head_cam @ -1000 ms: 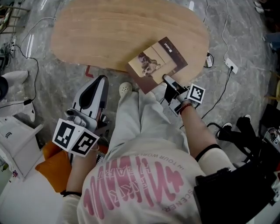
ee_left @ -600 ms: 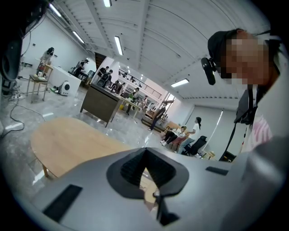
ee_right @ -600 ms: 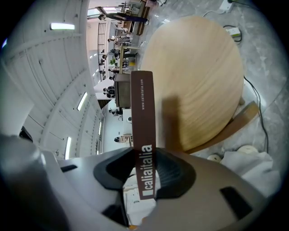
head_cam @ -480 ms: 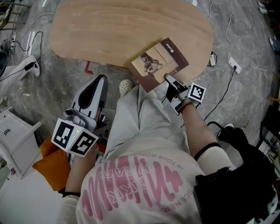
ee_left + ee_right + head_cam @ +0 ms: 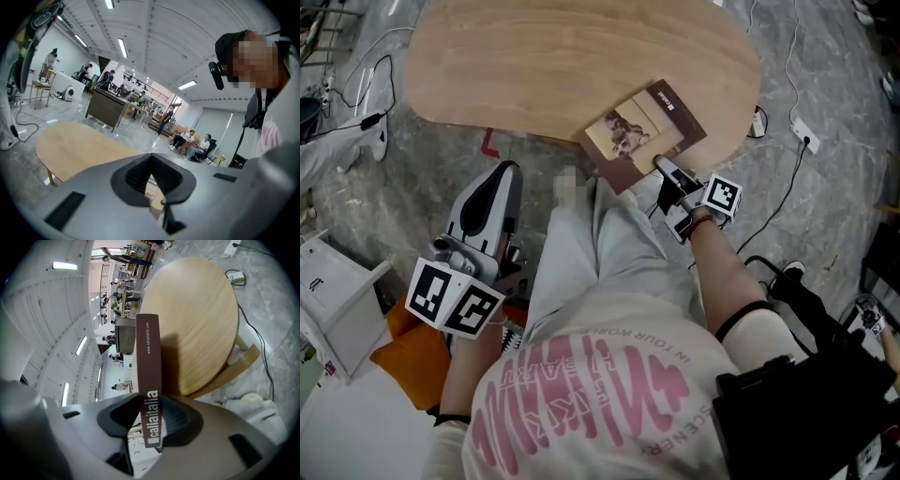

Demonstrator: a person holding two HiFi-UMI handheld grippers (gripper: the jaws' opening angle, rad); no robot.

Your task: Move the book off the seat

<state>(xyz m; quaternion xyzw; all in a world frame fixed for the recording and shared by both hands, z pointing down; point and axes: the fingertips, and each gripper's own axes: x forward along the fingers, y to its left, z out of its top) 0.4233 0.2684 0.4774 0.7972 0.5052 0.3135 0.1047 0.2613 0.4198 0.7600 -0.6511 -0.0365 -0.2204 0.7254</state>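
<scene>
A brown book (image 5: 642, 136) with a beige picture on its cover lies across the near edge of the oval wooden table (image 5: 534, 66), one corner overhanging. My right gripper (image 5: 661, 171) is shut on that overhanging corner. In the right gripper view the brown spine (image 5: 149, 371) with white print runs up from between the jaws of the right gripper (image 5: 150, 420), throwing a shadow on the table (image 5: 197, 319). Whether the book rests on the wood I cannot tell. My left gripper (image 5: 506, 173) hangs low at the left, away from the book, jaws together and empty (image 5: 151, 176).
An orange cushion (image 5: 417, 361) lies on a white seat at the lower left, beside a white stand (image 5: 333, 291). Cables and a power strip (image 5: 803, 136) run over the grey floor. A black bag (image 5: 806, 412) sits at the lower right. People sit far off (image 5: 190, 140).
My right gripper has sunk a little with the book towards the table top. The left gripper has stayed about where it was.
</scene>
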